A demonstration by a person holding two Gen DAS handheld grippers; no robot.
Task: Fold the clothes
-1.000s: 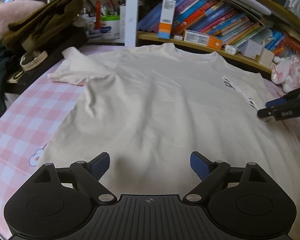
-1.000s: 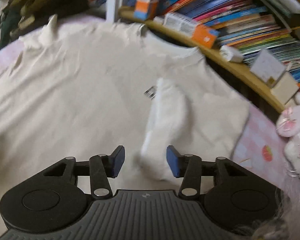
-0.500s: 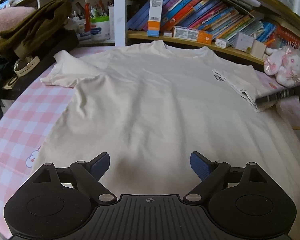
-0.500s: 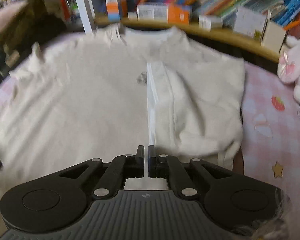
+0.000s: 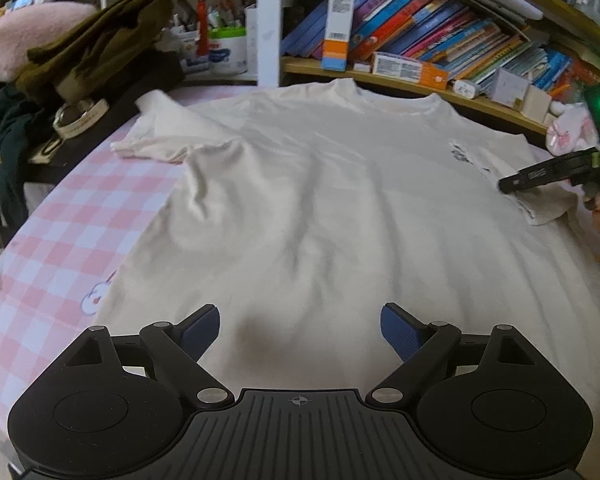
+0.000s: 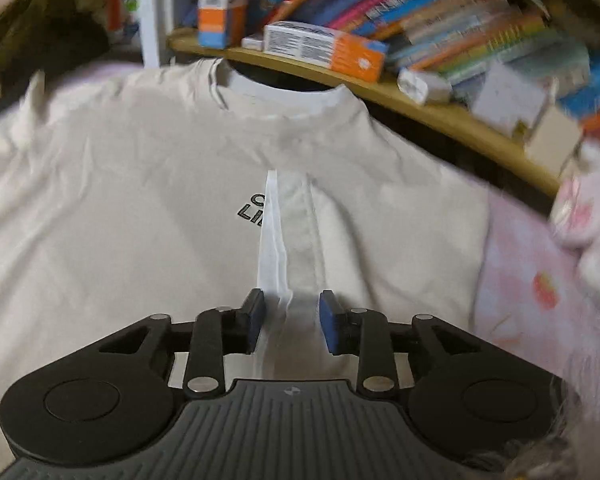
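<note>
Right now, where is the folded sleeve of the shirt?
In the right wrist view the folded sleeve lies across the shirt, beside its black lettering, hem between the right hand-held gripper's opening jaws.

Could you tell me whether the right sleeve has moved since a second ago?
Yes. The right sleeve now lies folded inward over the shirt, its edge covering part of the chest print; earlier it stood raised beside that print.

Cream T-shirt (image 5: 320,200) flat, front up, on pink checked cloth; one sleeve folded inward.

Books (image 5: 440,36) crowd a wooden shelf (image 5: 400,84); a pink plush toy (image 5: 568,128) sits by a checked cloth (image 5: 60,240).
</note>
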